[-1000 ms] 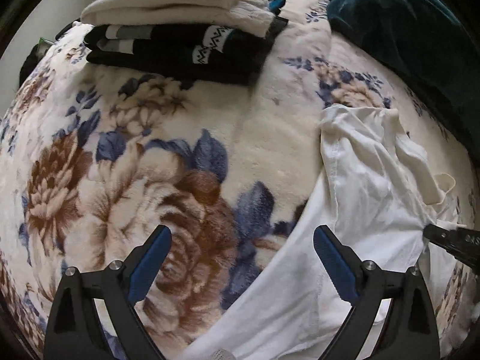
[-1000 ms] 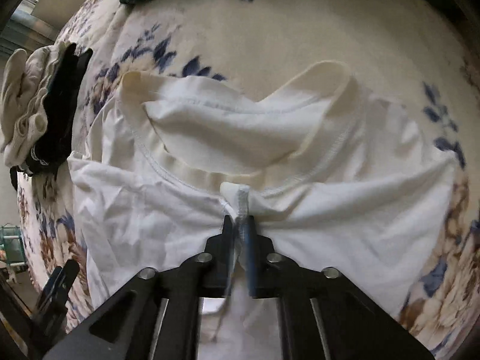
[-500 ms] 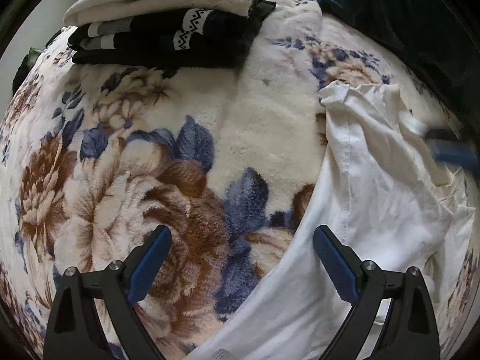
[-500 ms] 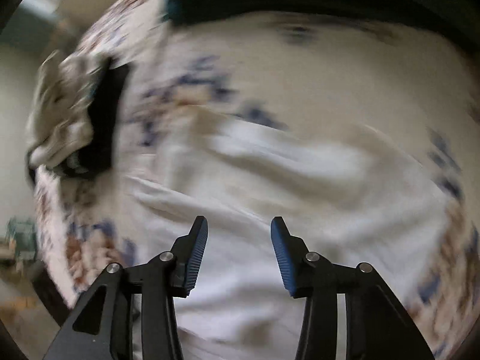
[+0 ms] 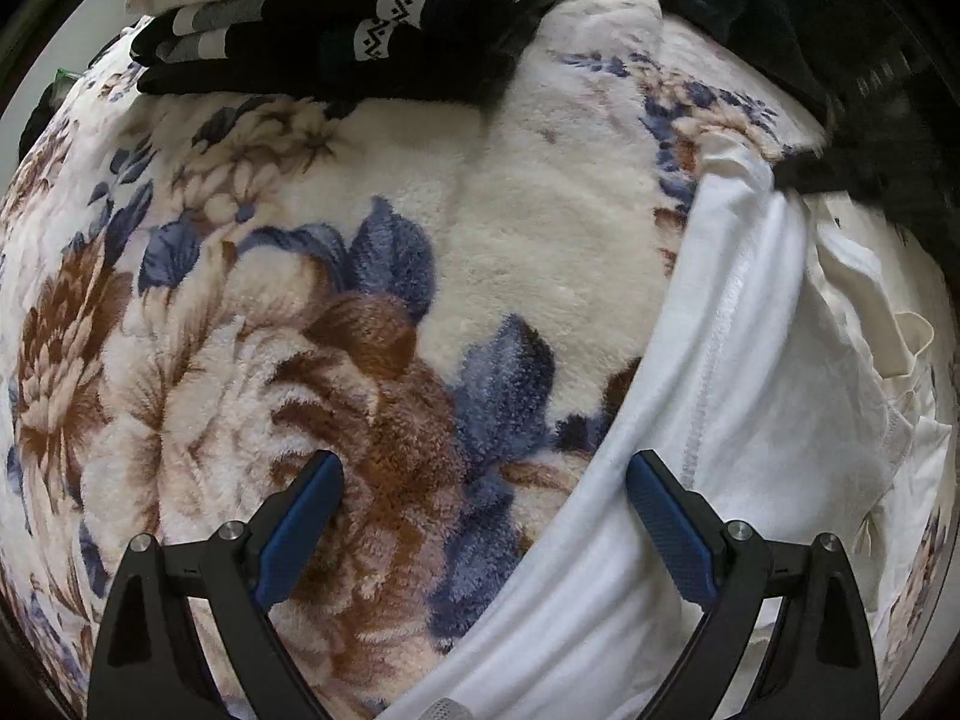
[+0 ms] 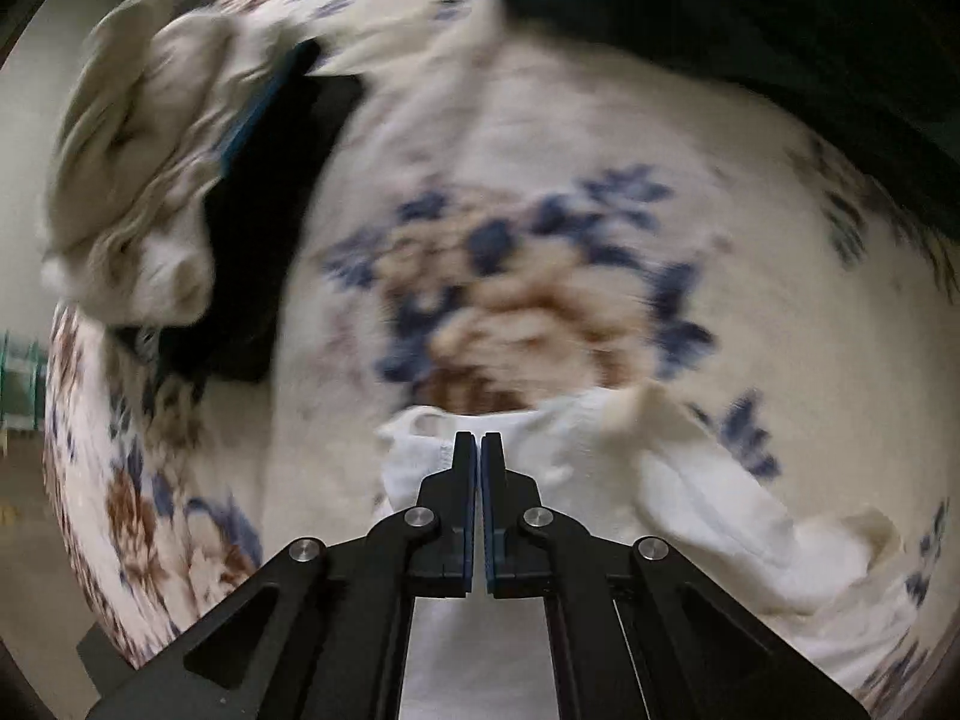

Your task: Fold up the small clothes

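Observation:
A small white T-shirt (image 5: 762, 372) lies crumpled on the floral fleece blanket (image 5: 540, 228), at the right of the left wrist view. My left gripper (image 5: 483, 504) is open and empty, low over the blanket; its right finger (image 5: 666, 516) hangs over the shirt's left edge. In the blurred right wrist view my right gripper (image 6: 479, 450) is shut on the white shirt's (image 6: 690, 480) far edge. The right gripper also shows as a dark blur at the shirt's far corner in the left wrist view (image 5: 840, 174).
A stack of folded clothes, cream knits over black patterned pieces (image 5: 336, 24), sits at the back left; it also shows in the right wrist view (image 6: 180, 192). A dark teal blanket (image 5: 780, 6) lies at the back right.
My right gripper let go of the shirt's collar, opened, moved to the shirt's far corner and shut on its edge. The left gripper drifted a little forward, still open.

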A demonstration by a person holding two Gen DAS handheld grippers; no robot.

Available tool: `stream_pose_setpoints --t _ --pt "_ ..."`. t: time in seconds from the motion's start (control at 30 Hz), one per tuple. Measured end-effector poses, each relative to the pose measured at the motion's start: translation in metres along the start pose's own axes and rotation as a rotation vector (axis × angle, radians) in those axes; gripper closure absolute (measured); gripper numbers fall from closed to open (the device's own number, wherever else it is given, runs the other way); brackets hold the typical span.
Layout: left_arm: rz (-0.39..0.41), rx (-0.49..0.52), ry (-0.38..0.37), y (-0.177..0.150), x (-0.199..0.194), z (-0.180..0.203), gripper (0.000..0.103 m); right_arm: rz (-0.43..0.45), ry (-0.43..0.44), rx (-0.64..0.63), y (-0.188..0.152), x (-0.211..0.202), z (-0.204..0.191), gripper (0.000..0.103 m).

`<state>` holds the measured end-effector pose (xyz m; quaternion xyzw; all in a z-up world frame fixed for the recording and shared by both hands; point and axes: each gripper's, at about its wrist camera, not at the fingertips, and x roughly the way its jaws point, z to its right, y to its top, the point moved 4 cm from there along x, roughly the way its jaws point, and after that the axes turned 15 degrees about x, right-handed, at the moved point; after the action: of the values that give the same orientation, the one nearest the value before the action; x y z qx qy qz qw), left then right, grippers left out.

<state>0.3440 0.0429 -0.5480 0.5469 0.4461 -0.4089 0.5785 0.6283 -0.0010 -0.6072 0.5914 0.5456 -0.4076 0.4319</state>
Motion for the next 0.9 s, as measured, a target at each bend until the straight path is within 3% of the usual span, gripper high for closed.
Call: stream_pose_setpoints --t 0.13,0.2,0.23,0.3,0.37,0.43,0.53,0.57,0.6,0.7,0.77,0.83,0.87,0.9 --pt "-0.002 0.005 -0.006 0.002 0.003 -0.004 0.006 -0.102 0.051 0.231 0.003 0.009 0.046 0.101" --pt "-0.001 0.009 -0.009 0.0 0.003 -0.005 0.006 -0.132 0.082 0.305 0.009 0.007 0.059 0.089" --pt "-0.001 0.01 -0.011 -0.001 0.002 -0.005 0.006 -0.096 0.076 0.288 0.014 0.0 0.06 0.085" --pt "-0.002 0.014 -0.013 0.001 0.001 -0.007 0.006 -0.006 0.074 0.221 0.021 -0.014 0.052 0.056" --pt "0.0 0.019 -0.011 0.003 0.0 -0.006 0.006 0.016 0.085 0.11 0.022 -0.021 0.029 0.052" --pt "0.001 0.022 -0.006 0.005 -0.001 -0.005 0.006 -0.027 0.053 -0.02 0.018 -0.015 0.008 0.052" --pt "-0.002 0.023 -0.004 0.007 -0.002 -0.003 0.006 -0.069 -0.092 -0.213 0.007 0.011 -0.018 0.054" --pt "-0.002 0.026 -0.002 0.007 -0.002 -0.002 0.006 -0.053 -0.108 -0.216 0.008 0.014 -0.018 0.081" --pt "-0.001 0.029 -0.002 0.007 -0.002 -0.002 0.006 -0.043 -0.102 -0.182 0.013 0.016 -0.015 0.095" --pt "-0.005 0.035 -0.006 0.005 -0.001 0.0 0.006 -0.034 -0.042 0.06 0.032 0.01 0.014 0.103" --pt "-0.001 0.037 -0.006 0.003 -0.002 -0.001 0.006 0.017 -0.015 0.173 0.046 -0.005 0.037 0.103" --pt "0.008 0.042 -0.01 0.002 -0.008 -0.002 0.006 -0.015 0.068 0.26 0.051 -0.014 0.054 0.101" --pt "0.017 0.043 -0.009 0.002 -0.014 -0.003 0.006 -0.05 0.101 0.259 0.051 -0.019 0.059 0.098" --pt "0.028 0.044 -0.005 0.002 -0.019 -0.005 0.006 -0.074 0.107 0.236 0.048 -0.027 0.063 0.087"
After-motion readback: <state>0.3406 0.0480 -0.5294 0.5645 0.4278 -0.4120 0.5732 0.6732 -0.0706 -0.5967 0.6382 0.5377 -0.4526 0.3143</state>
